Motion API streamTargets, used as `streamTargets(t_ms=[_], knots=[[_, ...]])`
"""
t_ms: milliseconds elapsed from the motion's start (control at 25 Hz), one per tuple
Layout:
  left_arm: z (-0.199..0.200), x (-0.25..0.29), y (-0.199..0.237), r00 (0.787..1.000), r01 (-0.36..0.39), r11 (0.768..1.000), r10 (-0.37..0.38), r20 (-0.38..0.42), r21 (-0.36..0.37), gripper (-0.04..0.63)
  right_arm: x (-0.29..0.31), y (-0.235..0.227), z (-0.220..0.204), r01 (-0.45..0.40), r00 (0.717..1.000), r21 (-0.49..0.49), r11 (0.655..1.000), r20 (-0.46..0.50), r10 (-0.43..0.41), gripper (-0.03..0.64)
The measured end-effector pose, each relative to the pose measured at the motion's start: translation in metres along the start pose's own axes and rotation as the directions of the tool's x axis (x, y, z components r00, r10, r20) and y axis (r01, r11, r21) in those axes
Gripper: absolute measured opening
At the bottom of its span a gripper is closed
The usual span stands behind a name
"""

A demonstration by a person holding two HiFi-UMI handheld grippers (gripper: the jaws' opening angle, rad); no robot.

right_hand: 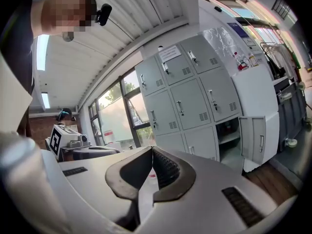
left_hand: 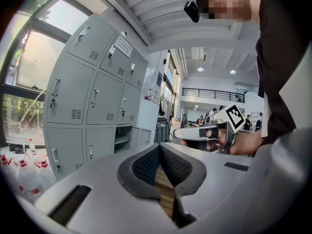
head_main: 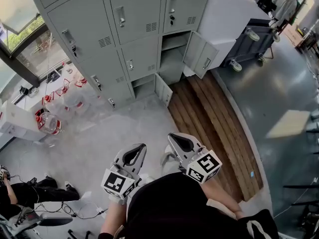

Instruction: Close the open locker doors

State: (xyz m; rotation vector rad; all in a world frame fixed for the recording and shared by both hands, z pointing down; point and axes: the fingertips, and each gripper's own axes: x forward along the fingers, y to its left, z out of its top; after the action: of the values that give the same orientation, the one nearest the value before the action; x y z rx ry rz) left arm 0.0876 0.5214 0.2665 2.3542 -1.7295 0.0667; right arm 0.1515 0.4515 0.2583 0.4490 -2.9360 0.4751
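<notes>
Grey steel upper locker door (head_main: 200, 54) and lower locker door (head_main: 163, 88) likely swing light but stiff; push at the handle edge. Left gripper (head_main: 141, 147) and right gripper (head_main: 173, 136): jaws together, empty.

The lockers (head_main: 134, 14) are sheet metal under smooth grey paint, satin rather than glossy; the open locker doors (head_main: 200, 54) have the same finish; the platform (head_main: 214, 118) beside them is bare, ribbed wooden planking; the pale floor (head_main: 124, 128) is matt and mottled; the darker floor (head_main: 279, 93) has a polished sheen (a bright patch reflects in it); the left gripper (head_main: 141, 146) and right gripper (head_main: 172, 135) have matt grey plastic shells; their pads (left_hand: 146, 165) are dark and finely knurled, probably rubber; the shirt (head_main: 174, 203) is matt black cloth.
</notes>
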Motion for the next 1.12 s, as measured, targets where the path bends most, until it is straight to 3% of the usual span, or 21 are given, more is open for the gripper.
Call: streamTargets(t_ms=[280, 480, 720, 1120], knots=[[0.031, 0.103, 0.042, 0.999, -0.035, 0.999, 0.036, -0.018, 0.036, 0.017, 0.043, -0.092, 0.042, -0.050, 0.998, 0.007, 0.999, 0.023, 0.050, 0.029], [0.036, 0.153, 0.065, 0.996, -0.072, 0.997, 0.072, -0.048, -0.007, 0.017, 0.062, -0.139, 0.051, -0.050, 0.999, 0.036, 0.998, 0.012, 0.049, 0.029], [0.021, 0.189, 0.083, 0.992, -0.044, 0.998, 0.040, -0.123, -0.032, 0.017, 0.083, -0.174, 0.051, -0.042, 0.999, 0.053, 0.998, 0.002, 0.041, 0.031], [0.007, 0.238, 0.167, 0.981, 0.060, 0.992, -0.079, -0.175, -0.113, 0.018, 0.149, -0.234, 0.032, 0.109, 0.993, 0.104, 0.989, -0.062, -0.103, 0.031]])
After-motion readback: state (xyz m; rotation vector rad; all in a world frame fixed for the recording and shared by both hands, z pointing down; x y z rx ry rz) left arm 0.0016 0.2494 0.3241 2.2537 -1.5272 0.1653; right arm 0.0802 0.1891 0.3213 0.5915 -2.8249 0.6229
